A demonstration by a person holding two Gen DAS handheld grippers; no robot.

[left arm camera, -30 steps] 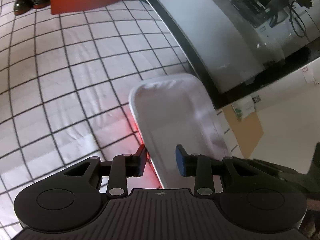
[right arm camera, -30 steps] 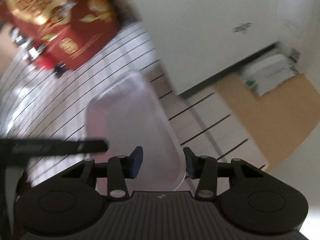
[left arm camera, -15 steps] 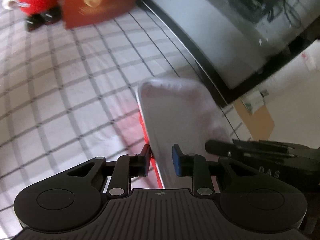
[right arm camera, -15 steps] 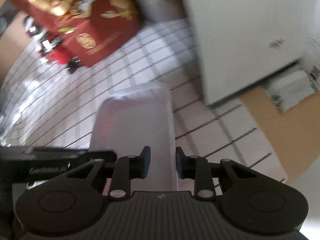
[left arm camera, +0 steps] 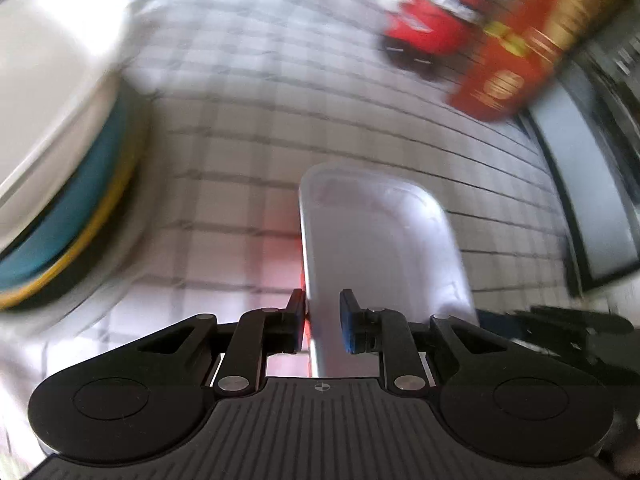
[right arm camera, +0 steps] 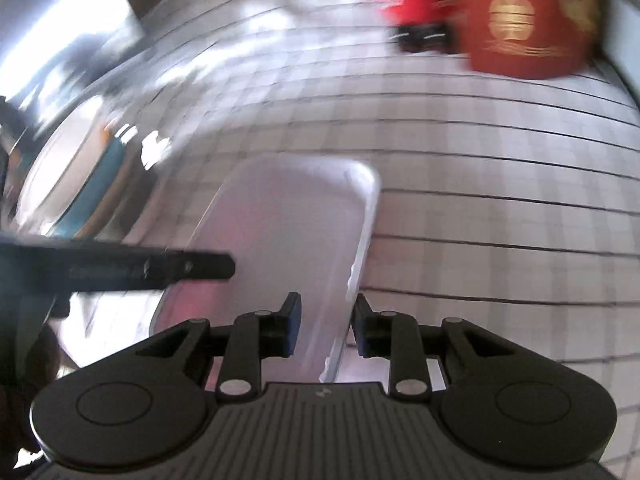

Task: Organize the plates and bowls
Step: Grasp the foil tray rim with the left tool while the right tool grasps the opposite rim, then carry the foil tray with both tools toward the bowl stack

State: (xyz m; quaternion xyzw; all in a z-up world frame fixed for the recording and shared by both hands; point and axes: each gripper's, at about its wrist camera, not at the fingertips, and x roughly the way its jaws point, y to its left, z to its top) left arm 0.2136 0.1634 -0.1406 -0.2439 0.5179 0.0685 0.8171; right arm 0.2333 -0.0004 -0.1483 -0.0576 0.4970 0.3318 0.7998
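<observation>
A worktop [left arm camera: 248,160] covered by a white cloth with a dark grid. The left gripper [left arm camera: 322,322] is closing its jaws over the left rim of a white rectangular plastic tray [left arm camera: 380,248]; the right gripper [right arm camera: 327,326] has its jaws clamped on the tray's right rim. Left of the jaws stands a blurred stack of white, teal and yellow round plates [left arm camera: 60,152]. Beyond the jaws stand a red gift box with gold print [right arm camera: 524,24] and a red toy figure [left arm camera: 424,32].

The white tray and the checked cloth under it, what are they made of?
The white tray looks like smooth plastic or melamine: thin rim, soft sheen, pale and slightly see-through; blur leaves it open. The checked cloth looks like matte fabric, white with dark grid lines.
</observation>
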